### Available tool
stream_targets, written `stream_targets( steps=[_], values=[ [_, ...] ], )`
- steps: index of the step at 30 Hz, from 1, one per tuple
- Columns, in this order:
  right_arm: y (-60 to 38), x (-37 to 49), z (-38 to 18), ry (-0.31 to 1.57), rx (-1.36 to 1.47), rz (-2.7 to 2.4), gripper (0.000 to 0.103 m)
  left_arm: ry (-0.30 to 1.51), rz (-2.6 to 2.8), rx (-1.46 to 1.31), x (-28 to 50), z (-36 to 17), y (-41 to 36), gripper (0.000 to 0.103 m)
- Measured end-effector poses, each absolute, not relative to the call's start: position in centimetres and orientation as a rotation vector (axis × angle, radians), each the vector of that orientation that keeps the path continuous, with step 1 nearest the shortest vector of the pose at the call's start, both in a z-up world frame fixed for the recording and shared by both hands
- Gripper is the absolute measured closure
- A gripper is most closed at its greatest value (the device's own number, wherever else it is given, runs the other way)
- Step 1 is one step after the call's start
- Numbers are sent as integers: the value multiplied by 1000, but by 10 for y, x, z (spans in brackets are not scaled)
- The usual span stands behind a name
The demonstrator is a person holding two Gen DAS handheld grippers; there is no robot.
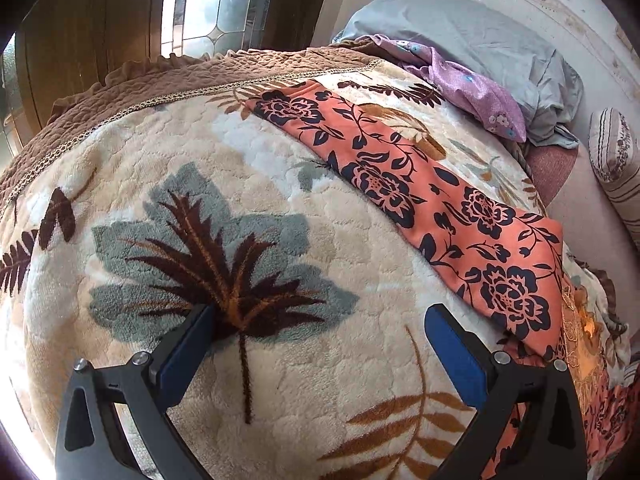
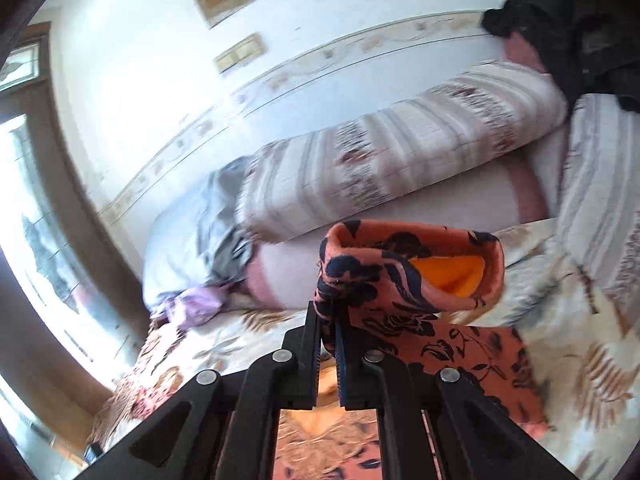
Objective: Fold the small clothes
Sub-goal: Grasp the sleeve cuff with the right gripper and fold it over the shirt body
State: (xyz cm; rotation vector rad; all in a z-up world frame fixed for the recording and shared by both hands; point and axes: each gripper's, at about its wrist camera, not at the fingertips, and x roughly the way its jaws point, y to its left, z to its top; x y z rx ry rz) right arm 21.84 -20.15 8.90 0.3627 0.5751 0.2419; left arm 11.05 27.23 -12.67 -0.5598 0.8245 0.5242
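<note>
Right tongs (image 2: 328, 332) clamped on the orange floral garment (image 2: 400, 272), hem raised for folding; left tongs (image 1: 320, 332) apart, empty, over the blanket (image 1: 160, 152).

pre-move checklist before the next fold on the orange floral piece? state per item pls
1. Right hand-held gripper shut on the orange floral garment: ok.
2. Lifted cuff end clear of the blanket: ok, it stands raised and open, orange lining showing.
3. Left hand-held gripper free to help: ok, open, nothing between its fingers.
4. Long part of the garment lying flat on the blanket: ok in the left wrist view.
5. Purple cloth clear of the garment: ok, apart, by the grey pillow.
6. Depth of the right grip: cannot tell, fabric hides the pads.
</note>
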Motion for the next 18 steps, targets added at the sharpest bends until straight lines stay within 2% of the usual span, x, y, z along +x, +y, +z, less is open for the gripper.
stream_targets(
  steps=[2,4,5,8,11,18],
  values=[
    [-152,225,44,684,373,303,92,824,519,-565,110,-127,273,0],
    [-115,229,-15,826,356,337,57,821,514,-576,109,-127,275,0],
    [-102,231,-45,894,352,355,21,821,512,-581,109,-126,276,0],
    [-98,221,-105,1043,361,336,19,820,505,-586,108,-126,275,0],
    [-128,199,-100,974,427,345,19,811,502,-600,109,-125,275,0],
    [-190,154,-83,853,385,241,19,731,483,-495,102,-104,255,0]
  ],
)
